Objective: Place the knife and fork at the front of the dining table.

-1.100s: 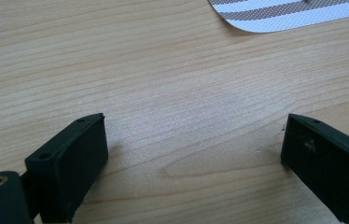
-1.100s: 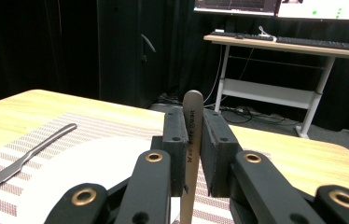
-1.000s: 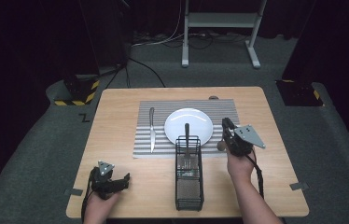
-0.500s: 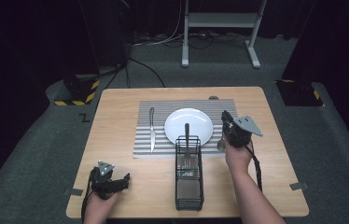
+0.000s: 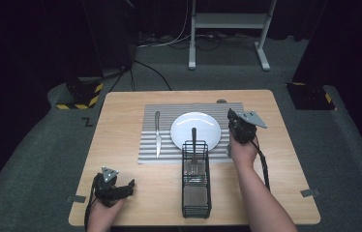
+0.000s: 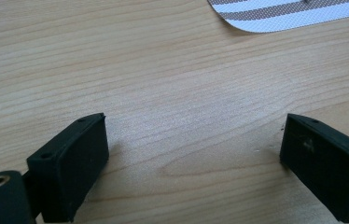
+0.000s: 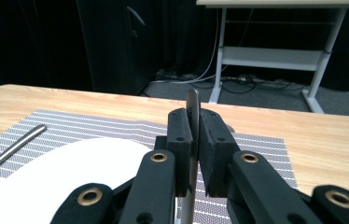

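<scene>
Dark-curtained lab: hazard-taped base (image 5: 80, 96), floor cables (image 5: 169, 41).

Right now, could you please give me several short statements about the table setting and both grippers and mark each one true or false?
1. The right gripper is shut on a thin metal utensil handle. True.
2. The left gripper grips the silver table knife. False: its jaws stand open over bare wooden table.
3. The round white plate lies on the striped grey placemat. True.
4. The black wire cutlery basket lies on the plate. False: it stands on the table, nearer the person.
</scene>
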{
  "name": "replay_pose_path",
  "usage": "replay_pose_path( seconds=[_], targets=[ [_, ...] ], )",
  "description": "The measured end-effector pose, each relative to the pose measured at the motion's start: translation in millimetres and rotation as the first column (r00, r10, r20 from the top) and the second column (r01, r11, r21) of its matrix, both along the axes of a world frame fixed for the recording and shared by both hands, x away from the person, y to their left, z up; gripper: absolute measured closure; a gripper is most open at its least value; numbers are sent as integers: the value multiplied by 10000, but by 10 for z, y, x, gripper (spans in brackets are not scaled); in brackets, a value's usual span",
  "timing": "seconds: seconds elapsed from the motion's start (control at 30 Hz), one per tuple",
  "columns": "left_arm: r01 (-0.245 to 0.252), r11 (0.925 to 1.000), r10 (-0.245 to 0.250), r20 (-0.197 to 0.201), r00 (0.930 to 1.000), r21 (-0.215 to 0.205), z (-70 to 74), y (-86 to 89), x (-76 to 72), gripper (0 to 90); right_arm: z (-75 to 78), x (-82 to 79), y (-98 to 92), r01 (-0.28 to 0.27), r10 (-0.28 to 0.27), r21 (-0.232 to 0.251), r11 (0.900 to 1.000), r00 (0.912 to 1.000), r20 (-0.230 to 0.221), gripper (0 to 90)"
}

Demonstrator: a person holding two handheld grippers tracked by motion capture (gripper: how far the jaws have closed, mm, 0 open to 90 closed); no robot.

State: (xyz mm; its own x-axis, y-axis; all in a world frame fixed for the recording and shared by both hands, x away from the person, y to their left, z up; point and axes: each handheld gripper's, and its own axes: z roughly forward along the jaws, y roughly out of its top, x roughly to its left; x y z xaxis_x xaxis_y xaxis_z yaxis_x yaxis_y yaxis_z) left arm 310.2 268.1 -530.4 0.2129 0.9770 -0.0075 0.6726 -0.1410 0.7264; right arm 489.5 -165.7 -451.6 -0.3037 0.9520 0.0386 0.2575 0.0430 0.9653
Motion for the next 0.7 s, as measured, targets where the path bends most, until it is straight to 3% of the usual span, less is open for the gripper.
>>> replay_pose_path(
  seconds=[0.57, 0.7],
  targets=[
    [-25, 10000, 25, 5, 10000, -22, 1, -3, -12, 88, -221, 378, -95, 126, -99, 254, 9996, 9947, -1026, 844],
    [12, 10000, -12, 1, 10000, -23, 1, 0, -13, 88, -301, 440, -90, 197, -179, 131, 9997, 9921, -1240, 839]
  ],
)
